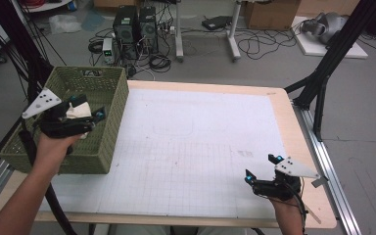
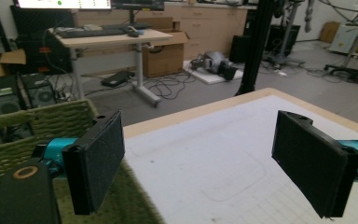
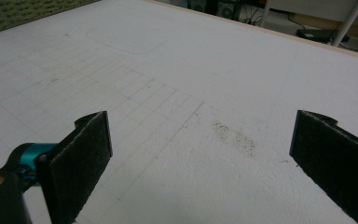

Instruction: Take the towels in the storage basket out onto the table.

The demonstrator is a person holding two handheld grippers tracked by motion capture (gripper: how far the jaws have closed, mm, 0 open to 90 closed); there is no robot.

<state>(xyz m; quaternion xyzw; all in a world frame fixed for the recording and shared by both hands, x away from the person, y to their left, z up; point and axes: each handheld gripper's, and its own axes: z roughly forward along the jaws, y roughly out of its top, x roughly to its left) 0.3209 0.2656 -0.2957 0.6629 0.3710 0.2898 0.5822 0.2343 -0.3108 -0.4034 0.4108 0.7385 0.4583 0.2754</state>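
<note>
A green woven basket stands on the table's left side, partly over the left edge. A hand holds my left gripper above the basket's inside, near its right wall. In the left gripper view that gripper is open, nothing between its black pads, with the basket rim under the left jaw. My right gripper hovers low over the front right of the white gridded mat. It is open and holds nothing, above a small dark smudge on the mat.
The mat covers most of the wooden tabletop. A metal rail runs along the right edge, with a black frame leg beyond it. Computer towers, cables and desk legs stand on the floor behind the table.
</note>
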